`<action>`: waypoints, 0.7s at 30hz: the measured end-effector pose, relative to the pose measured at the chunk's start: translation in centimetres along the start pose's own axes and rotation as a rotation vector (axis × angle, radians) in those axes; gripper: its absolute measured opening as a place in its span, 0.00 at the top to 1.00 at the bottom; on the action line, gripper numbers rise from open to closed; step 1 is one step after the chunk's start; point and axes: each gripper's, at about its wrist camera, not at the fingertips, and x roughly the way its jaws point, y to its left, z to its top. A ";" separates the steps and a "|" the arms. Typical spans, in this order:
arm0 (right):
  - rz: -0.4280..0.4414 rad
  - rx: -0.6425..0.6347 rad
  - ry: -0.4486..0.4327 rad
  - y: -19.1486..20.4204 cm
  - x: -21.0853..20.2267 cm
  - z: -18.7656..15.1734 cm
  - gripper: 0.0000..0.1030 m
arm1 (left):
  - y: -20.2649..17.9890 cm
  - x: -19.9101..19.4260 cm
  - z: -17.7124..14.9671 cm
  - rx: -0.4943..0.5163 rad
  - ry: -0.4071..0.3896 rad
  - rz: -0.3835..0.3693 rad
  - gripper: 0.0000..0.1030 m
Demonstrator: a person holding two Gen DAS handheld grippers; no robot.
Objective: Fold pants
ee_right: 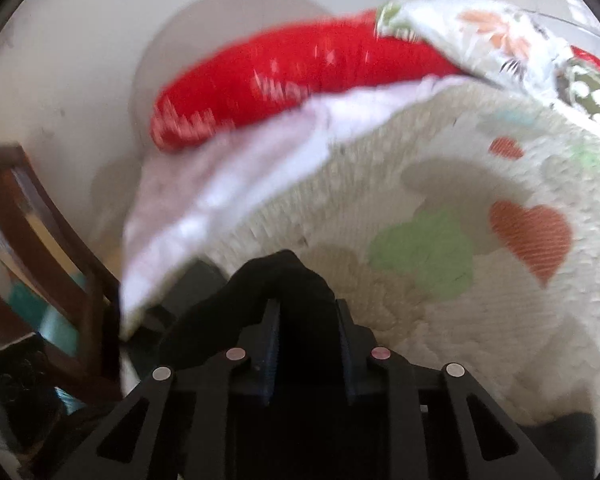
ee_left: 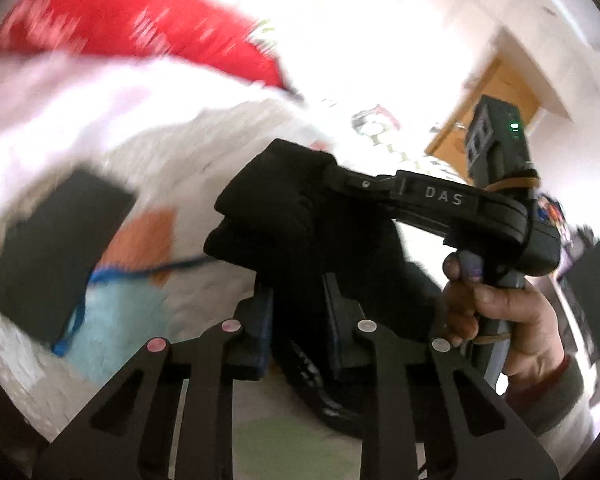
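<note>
Where both tongs grip — black pants bunched.

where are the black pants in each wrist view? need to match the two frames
Left wrist: black pants at centre, bunched between the left gripper fingers, the right gripper clamping the same bundle from the right.
Right wrist: pants low at centre, between that gripper's fingers.
Shared landmark: red pillow along the top of both views.
</note>
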 end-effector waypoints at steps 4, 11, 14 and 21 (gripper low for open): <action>0.018 0.045 -0.139 -0.9 -7.0 -0.5 0.78 | -6.7 -1.4 -0.1 0.209 -0.056 -0.089 0.80; -0.206 0.264 -0.298 -7.4 -20.3 -8.4 0.55 | -16.0 2.7 -6.4 0.475 0.128 -0.268 0.80; -0.291 0.449 -0.284 -11.0 -23.1 -13.4 0.45 | -17.9 4.6 -9.5 0.539 0.253 -0.290 0.80; -0.143 0.615 -0.316 -11.7 -24.2 -19.4 0.32 | -16.7 1.0 -8.5 0.605 0.179 -0.308 0.43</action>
